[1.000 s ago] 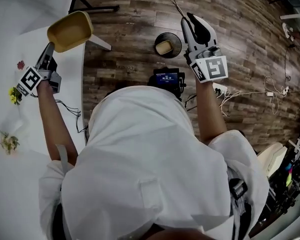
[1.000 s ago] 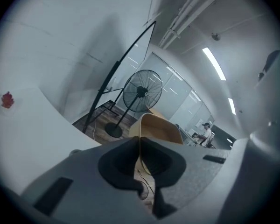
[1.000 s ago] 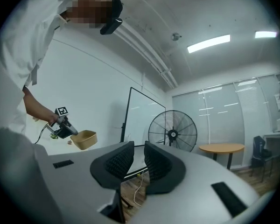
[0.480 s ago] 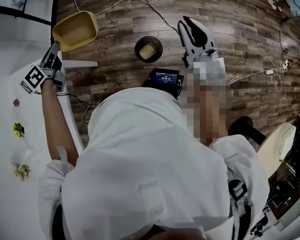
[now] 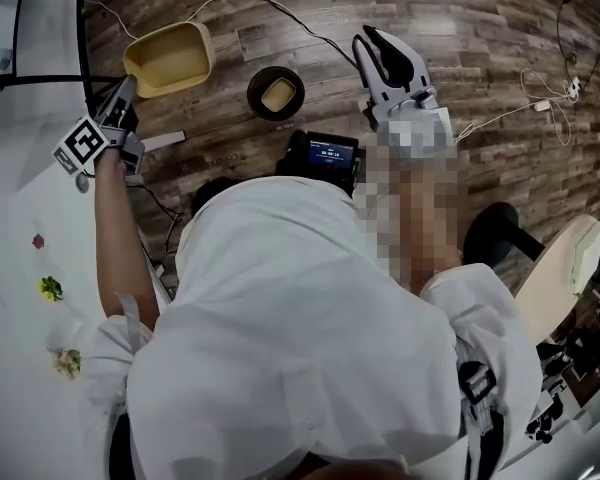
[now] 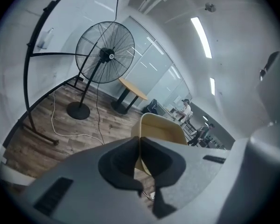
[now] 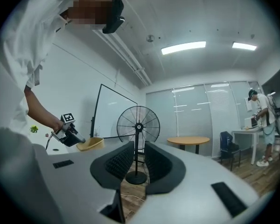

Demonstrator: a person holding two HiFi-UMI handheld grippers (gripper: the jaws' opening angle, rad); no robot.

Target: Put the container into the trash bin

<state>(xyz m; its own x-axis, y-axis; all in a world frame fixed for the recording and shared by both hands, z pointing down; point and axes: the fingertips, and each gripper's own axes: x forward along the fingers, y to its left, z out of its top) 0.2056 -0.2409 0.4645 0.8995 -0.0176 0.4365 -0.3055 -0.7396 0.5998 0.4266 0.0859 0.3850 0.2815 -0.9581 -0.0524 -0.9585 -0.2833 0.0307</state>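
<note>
Above the floor, beside the trash bin (image 5: 276, 93): container (image 5: 168, 58), rim pinched in left claw (image 5: 130, 84), now off the surface (image 5: 20, 218) and nearer; drop pending. Right claw (image 5: 372, 40) slightly parted, empty.

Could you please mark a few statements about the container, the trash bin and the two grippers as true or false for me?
1. The left gripper grips the yellow container by its rim. True.
2. The container lies inside the trash bin. False: it is held over the wood floor, apart from the bin and to its left in the head view.
3. The right gripper carries a second container. False: its jaws stand slightly apart with nothing between them.
4. Something tan lies inside the trash bin. True.
</note>
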